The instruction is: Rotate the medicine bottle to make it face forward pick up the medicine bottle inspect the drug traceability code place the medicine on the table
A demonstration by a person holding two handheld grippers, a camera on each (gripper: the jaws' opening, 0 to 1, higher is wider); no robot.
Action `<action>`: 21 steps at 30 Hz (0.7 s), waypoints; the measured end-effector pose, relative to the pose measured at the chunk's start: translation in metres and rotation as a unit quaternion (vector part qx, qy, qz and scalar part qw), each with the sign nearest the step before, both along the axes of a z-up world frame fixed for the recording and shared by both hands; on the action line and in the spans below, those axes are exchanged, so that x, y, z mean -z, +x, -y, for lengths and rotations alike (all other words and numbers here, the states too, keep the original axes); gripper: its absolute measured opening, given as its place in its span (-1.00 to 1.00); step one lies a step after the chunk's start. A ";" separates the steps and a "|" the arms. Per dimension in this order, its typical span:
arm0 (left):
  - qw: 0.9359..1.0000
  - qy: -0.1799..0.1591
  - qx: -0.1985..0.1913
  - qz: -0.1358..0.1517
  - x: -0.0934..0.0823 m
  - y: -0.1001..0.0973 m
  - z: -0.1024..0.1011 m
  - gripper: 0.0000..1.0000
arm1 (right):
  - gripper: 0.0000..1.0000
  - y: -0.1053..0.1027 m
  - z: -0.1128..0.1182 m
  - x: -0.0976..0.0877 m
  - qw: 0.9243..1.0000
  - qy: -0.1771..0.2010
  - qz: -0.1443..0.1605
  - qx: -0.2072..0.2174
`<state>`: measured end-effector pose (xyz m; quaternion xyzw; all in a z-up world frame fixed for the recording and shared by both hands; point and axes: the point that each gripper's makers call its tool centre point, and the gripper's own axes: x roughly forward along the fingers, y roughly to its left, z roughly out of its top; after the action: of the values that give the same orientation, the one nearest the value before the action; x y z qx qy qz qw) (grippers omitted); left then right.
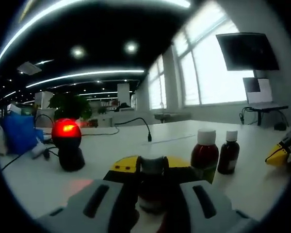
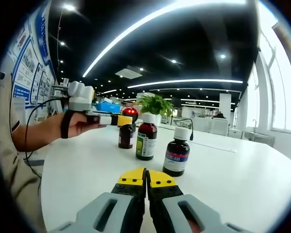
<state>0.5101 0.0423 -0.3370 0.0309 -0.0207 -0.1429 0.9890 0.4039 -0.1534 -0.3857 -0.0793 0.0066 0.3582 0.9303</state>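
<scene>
A medicine bottle [image 1: 152,187] with a pale cap sits low in the centre of the left gripper view, pinched between the yellow-tipped jaws of the left gripper [image 1: 152,167]. To its right, on the white table [image 1: 34,182], stand two more dark bottles [image 1: 204,154] [image 1: 229,151] side by side, and the right gripper [image 1: 281,150] enters at the right edge. A dark scanner with a glowing red head [image 1: 66,143] stands at the left, with a blue bag [image 1: 17,133] behind it.

In the right gripper view, the right gripper's [image 2: 146,177] jaws are pressed together at the bottom. Beyond them stand the two white-capped bottles. At upper left, a hand [image 2: 70,124] holds the left gripper around the third bottle [image 2: 126,136]. A potted plant [image 2: 155,104] sits far back.
</scene>
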 end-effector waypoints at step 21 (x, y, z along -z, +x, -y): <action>0.993 -0.010 0.118 -0.007 0.001 0.003 0.004 -0.77 | -1.00 0.003 0.002 0.000 1.000 -0.001 -0.001 0.001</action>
<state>0.5130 0.0379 -0.3382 0.0172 -0.0183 -0.2583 0.9657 0.4072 -0.1554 -0.3861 -0.0800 0.0077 0.3571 0.9306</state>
